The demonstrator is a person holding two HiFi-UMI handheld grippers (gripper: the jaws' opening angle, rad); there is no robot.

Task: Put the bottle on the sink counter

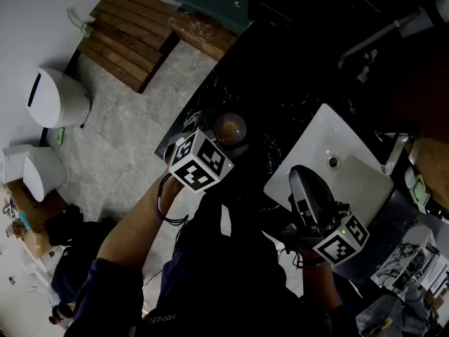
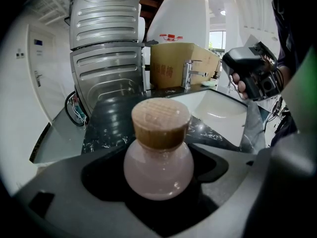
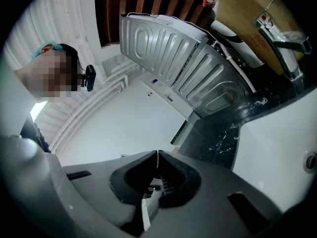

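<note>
Bottle (image 2: pixel 159 168) w/ round pale body and cork stopper (image 2: pixel 161 120) sits between the jaws of the left gripper (image 1: pixel 214 146), which are closed on its belly. Head view puts it over the dark marbled counter (image 2: pixel 106 118), near the counter's front-left edge. Can't tell whether its base is touching the stone yet. To the right lies the white sink (image 1: pixel 330 140), w/ the faucet (image 2: pixel 187 74) behind it. Farther right, the right gripper (image 3: pixel 157 157) hangs over the basin, jaws pressed together w/ nothing between them. Judging from this, placement is near its end: lower, then let go. Main risk is the grip itself: jaws on a curved, smooth body could let it squirt out or tilt. Letting go before the base is flat could tip it, and a round body would roll, either off the near edge to the floor or into the basin. Coming down hard on stone could crack it, if it's glass.
</note>
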